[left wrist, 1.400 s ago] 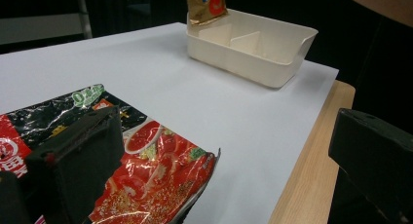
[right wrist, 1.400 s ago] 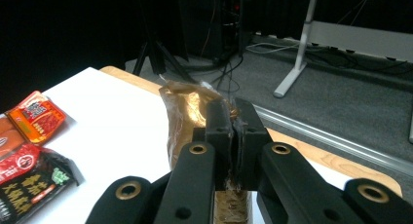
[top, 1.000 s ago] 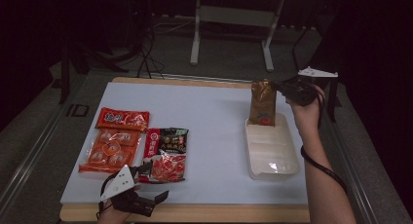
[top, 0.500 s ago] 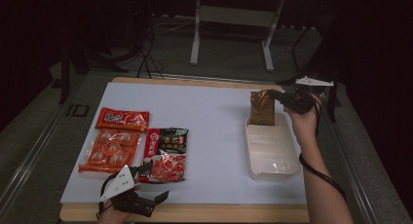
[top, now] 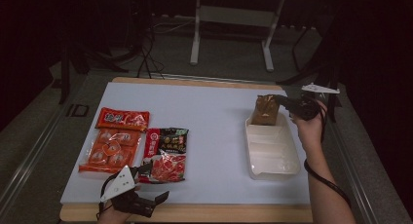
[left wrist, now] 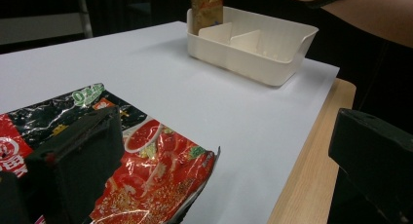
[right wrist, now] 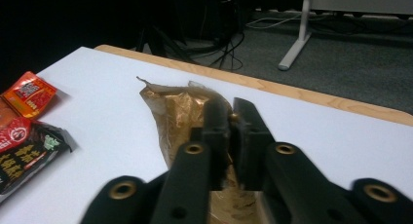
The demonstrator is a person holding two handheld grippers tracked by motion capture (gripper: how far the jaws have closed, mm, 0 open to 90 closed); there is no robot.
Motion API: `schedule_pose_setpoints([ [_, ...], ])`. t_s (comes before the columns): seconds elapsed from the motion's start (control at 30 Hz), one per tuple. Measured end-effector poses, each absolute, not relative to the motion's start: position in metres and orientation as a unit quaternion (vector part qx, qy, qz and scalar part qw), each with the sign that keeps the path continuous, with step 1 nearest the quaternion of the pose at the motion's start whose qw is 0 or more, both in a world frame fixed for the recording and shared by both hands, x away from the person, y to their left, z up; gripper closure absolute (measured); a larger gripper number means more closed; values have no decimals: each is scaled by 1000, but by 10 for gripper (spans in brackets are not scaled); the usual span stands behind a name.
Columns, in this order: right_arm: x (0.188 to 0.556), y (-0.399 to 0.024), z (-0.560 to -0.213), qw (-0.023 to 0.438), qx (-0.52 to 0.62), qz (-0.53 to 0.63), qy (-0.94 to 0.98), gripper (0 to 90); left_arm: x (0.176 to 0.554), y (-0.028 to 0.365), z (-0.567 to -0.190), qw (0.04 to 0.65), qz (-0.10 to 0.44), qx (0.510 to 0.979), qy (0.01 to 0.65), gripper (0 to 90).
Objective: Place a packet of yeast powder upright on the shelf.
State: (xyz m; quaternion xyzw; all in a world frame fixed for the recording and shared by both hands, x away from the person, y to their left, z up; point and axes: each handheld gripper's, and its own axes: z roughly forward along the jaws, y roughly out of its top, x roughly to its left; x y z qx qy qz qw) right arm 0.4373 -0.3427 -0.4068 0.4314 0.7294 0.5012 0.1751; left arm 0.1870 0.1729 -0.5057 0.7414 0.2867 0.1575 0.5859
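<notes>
A gold-brown packet [top: 265, 109] stands upright in the far compartment of the white divided tray [top: 272, 158] on the right of the table. My right gripper [top: 283, 103] is at the packet's upper right edge. In the right gripper view the packet [right wrist: 178, 112] rises behind my right gripper [right wrist: 231, 121]. Its jaws have just been opening and stand a narrow gap apart, with the packet's edge between them. My left gripper [top: 155, 182] rests at the table's front left, open. In the left gripper view one jaw lies over the red-and-black packet [left wrist: 156, 170], gripping nothing.
A red packet [top: 122, 119], an orange packet of round pieces [top: 109, 148] and the red-and-black packet [top: 168, 153] lie at the left. The tray's two nearer compartments hold nothing. The wooden table edge [top: 219, 213] runs along the front; a desk frame [top: 197, 34] stands behind.
The right hand has come down and slightly nearer with the gold-brown packet, which now stands in the tray's far compartment. The left gripper has not moved.
</notes>
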Motion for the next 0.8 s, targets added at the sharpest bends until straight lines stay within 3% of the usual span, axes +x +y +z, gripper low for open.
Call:
schedule_pose_setpoints([
  [0.23,433,-344,-397,187,436,495,728,641,187,173,-506,586,158,742,286,1],
  [0.57,409,-334,-361,219,403,516,724,355,187,173,-506,585,157,742,287,1],
  [0.73,394,-324,-351,204,391,547,711,163,186,173,-506,585,158,742,287,1],
  [0.8,387,-319,-349,190,381,553,717,136,186,173,-506,586,157,742,287,1],
])
